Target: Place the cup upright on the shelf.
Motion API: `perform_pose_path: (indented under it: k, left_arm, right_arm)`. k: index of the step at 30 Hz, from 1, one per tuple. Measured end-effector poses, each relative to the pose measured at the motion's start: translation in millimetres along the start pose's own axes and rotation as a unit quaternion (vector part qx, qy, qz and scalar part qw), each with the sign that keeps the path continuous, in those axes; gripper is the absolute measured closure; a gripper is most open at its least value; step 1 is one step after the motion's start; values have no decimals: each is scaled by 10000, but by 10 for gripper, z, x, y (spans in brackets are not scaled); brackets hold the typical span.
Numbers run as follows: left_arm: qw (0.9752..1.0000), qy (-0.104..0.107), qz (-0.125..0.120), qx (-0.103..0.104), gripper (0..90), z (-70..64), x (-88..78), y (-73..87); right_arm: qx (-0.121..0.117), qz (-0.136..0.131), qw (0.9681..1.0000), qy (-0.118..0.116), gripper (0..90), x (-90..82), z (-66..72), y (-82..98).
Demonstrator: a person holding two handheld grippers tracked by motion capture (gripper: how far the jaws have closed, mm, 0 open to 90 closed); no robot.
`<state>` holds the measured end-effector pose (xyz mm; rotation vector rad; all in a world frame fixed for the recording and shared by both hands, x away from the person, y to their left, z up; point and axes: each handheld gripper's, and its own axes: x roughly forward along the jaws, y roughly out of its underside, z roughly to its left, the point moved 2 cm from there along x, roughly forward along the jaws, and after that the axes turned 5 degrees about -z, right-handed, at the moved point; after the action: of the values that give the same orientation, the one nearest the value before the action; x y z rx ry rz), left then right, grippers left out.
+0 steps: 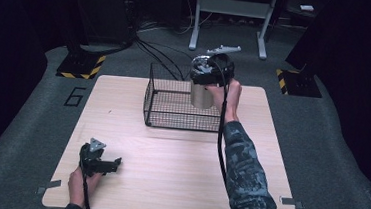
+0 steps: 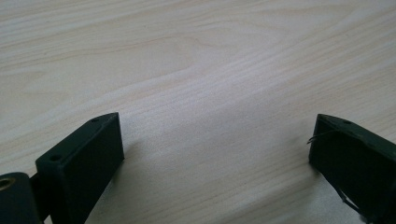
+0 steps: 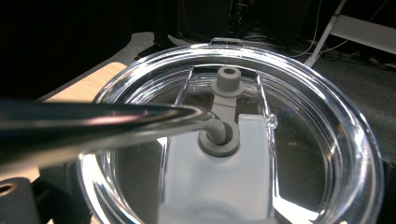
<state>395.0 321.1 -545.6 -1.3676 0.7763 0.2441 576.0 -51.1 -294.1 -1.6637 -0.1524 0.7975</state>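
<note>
Right tool holds a steel cup (clear lid, metal straw) in the wire basket near the surface's far edge; its jaw state cannot be told. Left tool, jaws apart, rests near the front-left corner.

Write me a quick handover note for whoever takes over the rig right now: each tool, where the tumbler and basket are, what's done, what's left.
Right tool: on top of the steel tumbler, close over its clear lid with a metal straw; whether it grips cannot be told.
Left tool: open, holding nothing, low over the table at the near left corner.
Wire basket: at the table's far middle; the tumbler is at its far right corner.
Done: tumbler brought to the basket.
Left: probably confirm it is seated, release, draw the right tool back.
</note>
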Motion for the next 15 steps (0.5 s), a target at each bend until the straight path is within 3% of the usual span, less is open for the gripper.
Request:
perform_pose_path:
  k: [15]
  left_arm:
    - [10000,5,19,21,30,3,-4,0]
  right_arm:
    - [207,85,9996,144,34,268,-13,60]
